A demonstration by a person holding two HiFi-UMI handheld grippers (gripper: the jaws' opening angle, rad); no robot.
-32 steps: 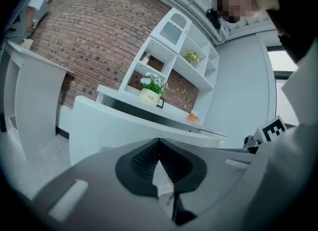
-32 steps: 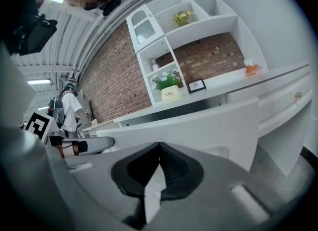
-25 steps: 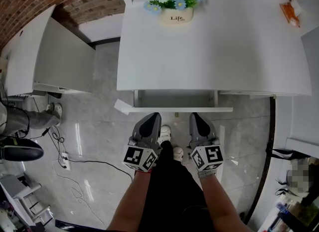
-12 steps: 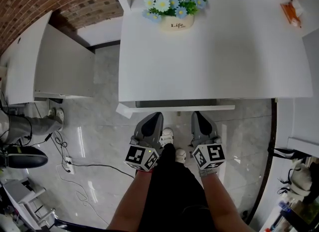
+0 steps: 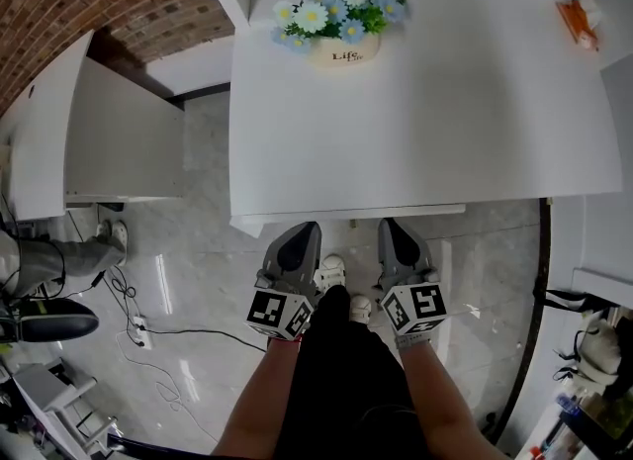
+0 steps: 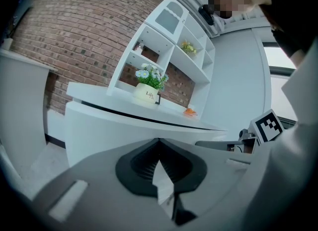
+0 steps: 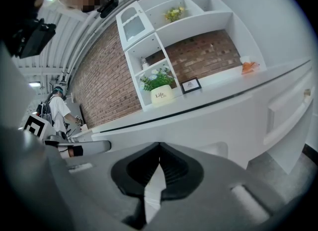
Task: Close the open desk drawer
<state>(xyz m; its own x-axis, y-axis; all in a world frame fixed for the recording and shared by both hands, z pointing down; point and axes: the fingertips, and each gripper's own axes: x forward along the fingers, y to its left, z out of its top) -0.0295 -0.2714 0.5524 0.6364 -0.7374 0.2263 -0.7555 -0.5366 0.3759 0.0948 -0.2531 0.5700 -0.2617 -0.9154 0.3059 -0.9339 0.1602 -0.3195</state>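
Seemingly near the end of the closing push, the drawer (image 5: pixel 346 215) shows in the head view only as a narrow white strip projecting from under the near edge of the bench (image 5: pixel 425 112). I judge it almost shut, though not yet flush. Its long axis runs left to right across the view, parallel to that edge.

The strip lies straight ahead of both tools. The left hand-held gripper (image 5: pixel 303 230) meets it left of its middle, the right hand-held gripper (image 5: pixel 390 228) right of its middle, and neither is nearer than the other. The tips reach the front panel and appear to touch it, but I cannot confirm contact from above.

In each gripper view the jaws are pressed together with nothing pinched. Only a thin sliver of the white panel shows through the seam between them. Both tools thus serve as blunt pushers, not clamps.

Pose: the two forearms (image 5: pixel 259 394) rise from the bottom edge of the head view, roughly parallel and slightly converging. The marker cubes (image 5: pixel 280 312) face up, and the tools point squarely at the panel. A flower pot (image 5: pixel 343 47) stands at the far side of the bench, well apart from the work.

The move I would call for is a short, even push away from the body, square to the drawer's long axis, so that neither end leads and jams.
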